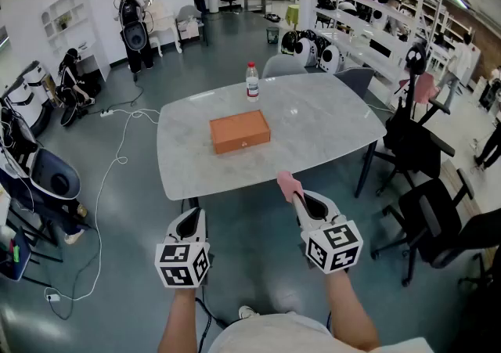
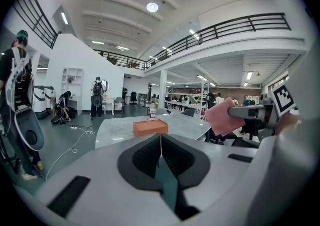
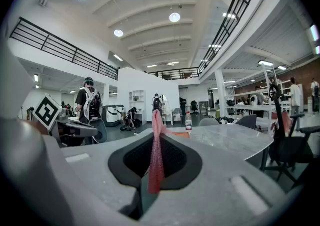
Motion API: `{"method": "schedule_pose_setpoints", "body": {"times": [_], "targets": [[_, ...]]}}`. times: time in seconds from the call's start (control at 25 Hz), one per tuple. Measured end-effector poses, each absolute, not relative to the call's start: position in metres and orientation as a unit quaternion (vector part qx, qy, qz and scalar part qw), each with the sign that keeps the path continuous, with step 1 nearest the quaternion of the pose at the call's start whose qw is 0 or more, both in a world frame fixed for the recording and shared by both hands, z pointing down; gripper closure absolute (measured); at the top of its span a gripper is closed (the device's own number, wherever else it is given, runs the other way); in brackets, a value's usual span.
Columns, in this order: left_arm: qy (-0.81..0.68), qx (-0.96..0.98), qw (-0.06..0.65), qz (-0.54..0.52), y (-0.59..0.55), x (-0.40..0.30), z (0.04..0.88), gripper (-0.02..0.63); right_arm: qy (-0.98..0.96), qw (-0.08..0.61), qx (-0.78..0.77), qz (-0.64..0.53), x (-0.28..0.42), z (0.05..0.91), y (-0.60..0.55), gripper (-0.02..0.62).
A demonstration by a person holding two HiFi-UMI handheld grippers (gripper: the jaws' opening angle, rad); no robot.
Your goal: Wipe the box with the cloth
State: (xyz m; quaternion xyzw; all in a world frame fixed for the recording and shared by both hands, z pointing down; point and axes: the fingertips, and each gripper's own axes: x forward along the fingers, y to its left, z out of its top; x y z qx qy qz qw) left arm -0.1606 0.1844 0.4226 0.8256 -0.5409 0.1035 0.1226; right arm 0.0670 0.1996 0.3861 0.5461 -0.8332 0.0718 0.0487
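The box (image 1: 239, 131) is seen on the table (image 1: 329, 132), well ahead of both sets of jaws, its long axis lying crosswise to them. The cloth (image 1: 289, 185) is pinched edge-on in the right gripper (image 1: 302, 199), whose jaws are clamped on it. The box sits forward and slightly left of them. The left gripper (image 1: 190, 222) is closed with nothing between its 2 jaws. The right is judged nearer, so a forward reach is called for.

Just a pale marble-look table (image 1: 313, 124) with rounded corners, an orange box (image 1: 239, 131) lying flat near its middle and a water bottle (image 1: 252, 81) standing upright behind it by the far edge.
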Motion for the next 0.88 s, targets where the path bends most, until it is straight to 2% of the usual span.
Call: {"method": "schedule_pose_setpoints", "body": {"times": [0.88], "targets": [[-0.522,0.836,0.129,0.113,0.146,-0.178,0.434,0.591,-0.825,0.053,0.557,0.083,0.042,0.387,0.168,0.577]]}}
